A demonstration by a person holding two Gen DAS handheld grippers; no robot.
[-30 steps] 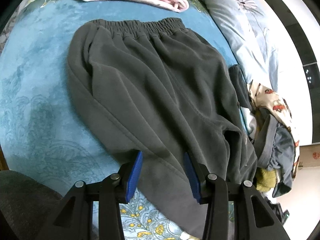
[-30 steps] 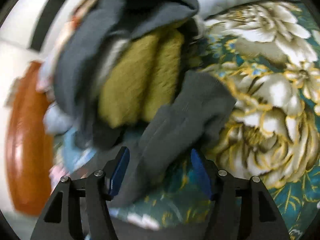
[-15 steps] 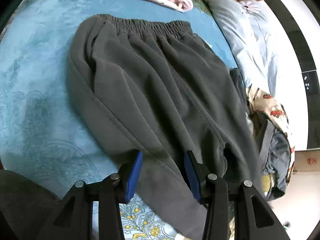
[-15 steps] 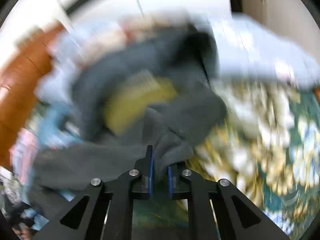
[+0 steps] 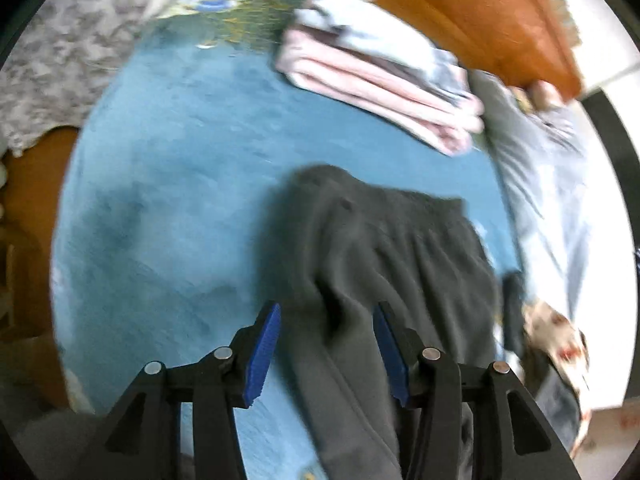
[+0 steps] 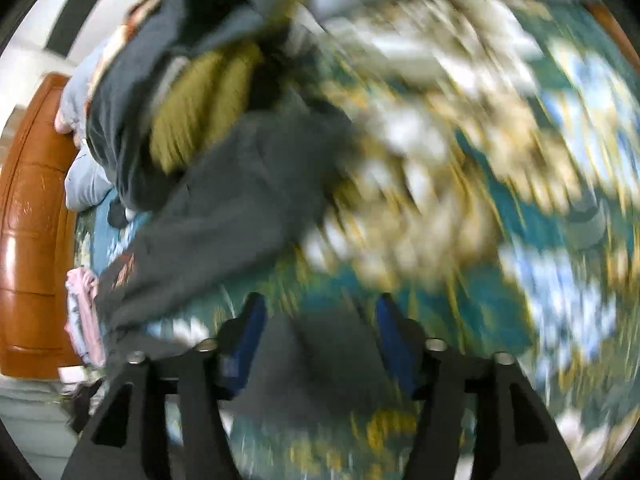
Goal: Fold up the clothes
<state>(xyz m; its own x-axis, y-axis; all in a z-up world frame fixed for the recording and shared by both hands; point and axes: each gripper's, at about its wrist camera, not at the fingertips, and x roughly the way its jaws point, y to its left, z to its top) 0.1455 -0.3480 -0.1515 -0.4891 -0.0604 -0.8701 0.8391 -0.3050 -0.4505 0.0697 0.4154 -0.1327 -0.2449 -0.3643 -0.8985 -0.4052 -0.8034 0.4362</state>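
Grey trousers (image 5: 384, 240) | folded pink stack (image 5: 384, 84) beyond | clothes pile (image 6: 192, 80) beside

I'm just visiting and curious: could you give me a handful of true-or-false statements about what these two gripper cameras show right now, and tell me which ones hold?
1. The dark grey trousers lie on a blue blanket. True.
2. The left gripper has its jaws clamped shut. False: they stand apart, with grey cloth between them.
3. A folded pink garment sits beyond the trousers. True.
4. The right gripper has its jaws closed. False: they are open.
5. The right wrist view is sharp. False: the floral bedcover is heavily blurred.
6. An olive-yellow garment lies in the clothes pile. True.
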